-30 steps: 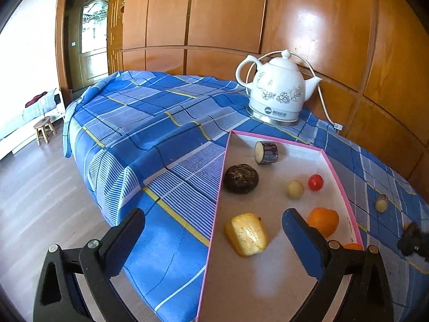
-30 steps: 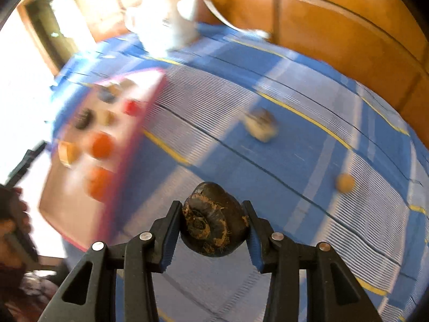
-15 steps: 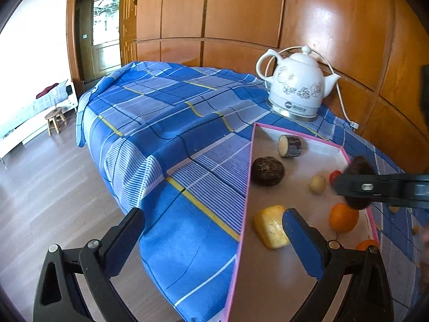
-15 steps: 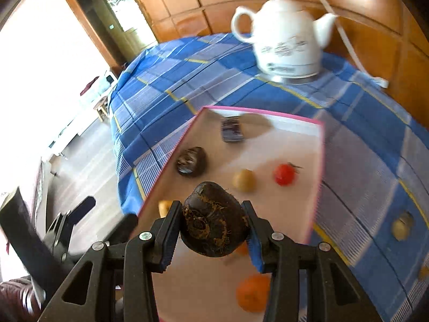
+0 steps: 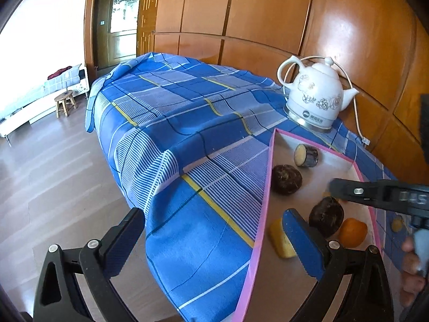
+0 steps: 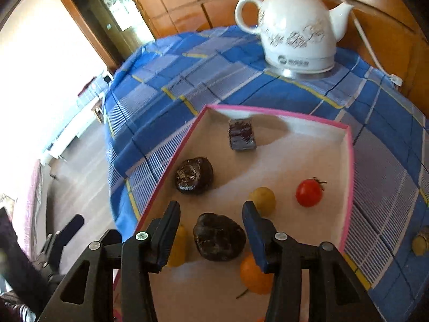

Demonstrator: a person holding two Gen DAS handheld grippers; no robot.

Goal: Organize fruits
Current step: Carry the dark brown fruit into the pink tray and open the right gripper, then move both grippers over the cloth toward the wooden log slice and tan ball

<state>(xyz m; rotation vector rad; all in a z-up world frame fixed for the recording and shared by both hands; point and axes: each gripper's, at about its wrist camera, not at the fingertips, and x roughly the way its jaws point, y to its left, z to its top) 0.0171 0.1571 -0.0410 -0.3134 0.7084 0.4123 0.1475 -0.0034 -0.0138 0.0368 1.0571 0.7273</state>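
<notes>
Counting two dark fruits (image 6: 218, 237) (image 6: 194, 175), one tomato (image 6: 309, 192)

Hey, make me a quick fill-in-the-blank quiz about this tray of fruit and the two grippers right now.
1. The right gripper is ____, with the dark round fruit lying between its fingers.
2. The tray has a ____ rim.
3. The kettle stands on the ____ checked cloth.
4. The tomato lies ____ the tray.

Answers: open; pink; blue; inside
</notes>
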